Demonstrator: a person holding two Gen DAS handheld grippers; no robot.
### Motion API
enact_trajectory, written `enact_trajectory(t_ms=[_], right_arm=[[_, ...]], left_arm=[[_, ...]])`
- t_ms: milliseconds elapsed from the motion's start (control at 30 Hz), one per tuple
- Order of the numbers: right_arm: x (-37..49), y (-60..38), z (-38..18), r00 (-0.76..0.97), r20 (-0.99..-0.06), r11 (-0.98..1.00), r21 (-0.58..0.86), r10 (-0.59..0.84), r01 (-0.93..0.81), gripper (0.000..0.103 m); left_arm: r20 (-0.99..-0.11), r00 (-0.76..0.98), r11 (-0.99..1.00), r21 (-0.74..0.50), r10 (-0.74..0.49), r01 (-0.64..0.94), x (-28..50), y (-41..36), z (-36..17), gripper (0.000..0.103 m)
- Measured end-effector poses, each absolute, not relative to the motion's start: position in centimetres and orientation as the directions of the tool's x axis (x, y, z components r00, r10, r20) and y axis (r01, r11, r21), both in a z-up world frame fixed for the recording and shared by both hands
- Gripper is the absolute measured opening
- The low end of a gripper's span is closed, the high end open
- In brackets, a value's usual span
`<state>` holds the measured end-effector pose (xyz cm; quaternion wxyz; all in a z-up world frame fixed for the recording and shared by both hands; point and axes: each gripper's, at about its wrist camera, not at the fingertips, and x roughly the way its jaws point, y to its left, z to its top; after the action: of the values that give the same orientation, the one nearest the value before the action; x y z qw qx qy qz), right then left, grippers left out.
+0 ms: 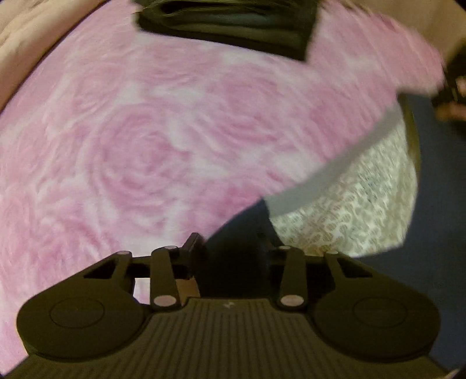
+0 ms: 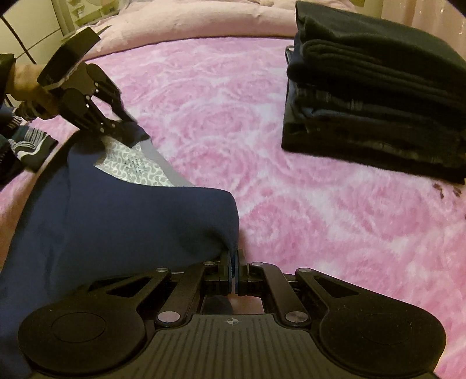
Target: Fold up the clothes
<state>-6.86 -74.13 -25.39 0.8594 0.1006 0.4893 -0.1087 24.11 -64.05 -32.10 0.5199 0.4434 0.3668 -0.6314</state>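
Note:
A navy garment [image 2: 116, 221] with a grey-and-white patterned lining [image 2: 131, 166] hangs stretched between both grippers above a pink rose-patterned blanket [image 2: 291, 204]. My right gripper [image 2: 234, 262] is shut on one navy corner. My left gripper [image 2: 132, 132] shows in the right wrist view at the upper left, shut on the other corner. In the blurred left wrist view my left gripper [image 1: 230, 247] pinches the navy cloth [image 1: 238, 224], and the patterned lining [image 1: 349, 204] spreads to the right.
A stack of folded dark clothes [image 2: 375, 110] sits on the blanket at the far right, and it shows at the top of the left wrist view [image 1: 233, 26]. A pale pink duvet [image 2: 189, 20] lies beyond. Another dark patterned garment [image 2: 26, 145] lies at the left edge.

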Motion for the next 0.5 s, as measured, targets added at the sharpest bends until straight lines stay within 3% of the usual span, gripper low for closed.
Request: enact_trajectory(t_ms=[33,67,167,367,500], right_arm=[[-6.8,-74.2,-24.4,0.509,-0.855,0.96,0.058,-0.094,0.274,0.0],[-6.7,-74.2,-23.4,0.521,-0.848,0.963,0.05,-0.099,0.263,0.0],[-5.8,-74.5,-18.0,0.585,-0.799,0.977,-0.01,-0.136,0.214,0.0],[1.8,-77.2,-7.1,0.77,-0.603,0.975,-0.192,-0.208,0.114,0.0],[9.8,-79.8,-6.6,0.822,-0.525,0.96,-0.268,-0.221,0.087,0.0]], left_arm=[[-0.944,-0.061,-0.199,0.005,-0.323,0.98,23.7,-64.0,-31.8,0.007],[-0.947,-0.055,-0.207,0.012,-0.316,0.978,23.2,-63.9,-31.6,0.005],[-0.916,0.035,-0.125,0.092,-0.401,0.988,22.7,-61.9,-27.4,0.005],[-0.792,0.231,0.189,0.149,-0.565,0.971,26.6,-55.5,-12.5,0.006],[-0.747,0.34,0.298,0.197,-0.571,0.934,28.2,-54.5,-8.2,0.006]])
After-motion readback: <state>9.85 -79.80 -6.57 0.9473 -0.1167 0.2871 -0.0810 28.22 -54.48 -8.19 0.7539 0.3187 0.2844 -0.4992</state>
